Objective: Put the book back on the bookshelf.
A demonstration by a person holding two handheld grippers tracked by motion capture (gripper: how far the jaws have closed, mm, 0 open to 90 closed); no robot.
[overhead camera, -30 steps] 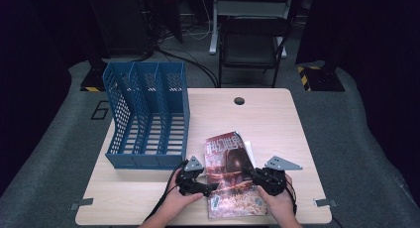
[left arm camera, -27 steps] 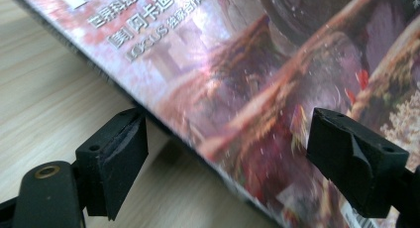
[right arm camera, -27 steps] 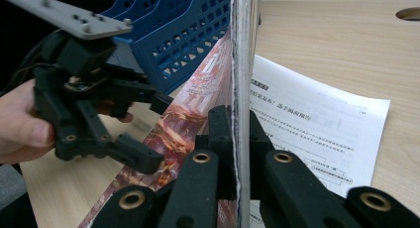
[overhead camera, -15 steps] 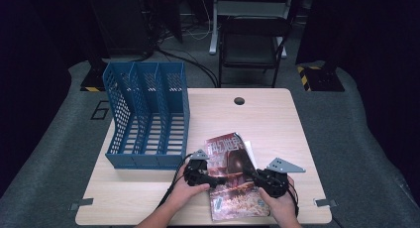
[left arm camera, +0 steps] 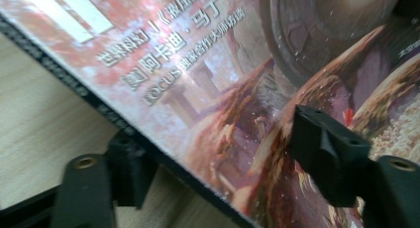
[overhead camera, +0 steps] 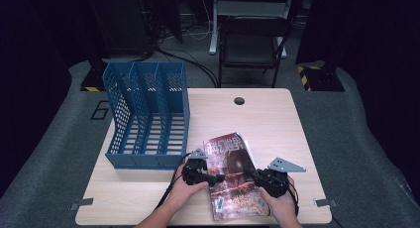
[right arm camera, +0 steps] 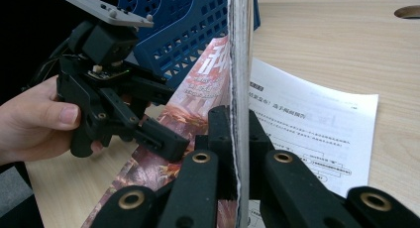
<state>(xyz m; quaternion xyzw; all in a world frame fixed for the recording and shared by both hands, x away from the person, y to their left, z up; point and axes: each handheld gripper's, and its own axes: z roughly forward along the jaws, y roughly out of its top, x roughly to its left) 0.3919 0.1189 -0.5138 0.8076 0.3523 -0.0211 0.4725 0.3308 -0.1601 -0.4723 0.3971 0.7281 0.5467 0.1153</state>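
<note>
The table [overhead camera: 277, 119] is light wood w/ a round cable hole [overhead camera: 239, 100] near its far edge. A blue file rack [overhead camera: 148, 114] w/ three slots stands on the table's left half, perforated walls, open side facing the person.

Near the front edge lies a magazine [overhead camera: 233, 181], reddish cover w/ printed characters, angled a bit, just right of the rack's front corner. In the right claw view a white printed sheet [right arm camera: 317, 134] lies on the table under and beside the magazine.

Left claw [overhead camera: 218, 178], held in the person's left hand [overhead camera: 185, 191], sits at the magazine's left edge. In the left claw view its jaws are spread apart, one below the spine on the table side, the other over the cover (not pressed together, so released).

Right claw [right arm camera: 241, 153] is clenched on the magazine's right edge; the page edges run straight up between its two jaws, lifted off the sheet.
</note>
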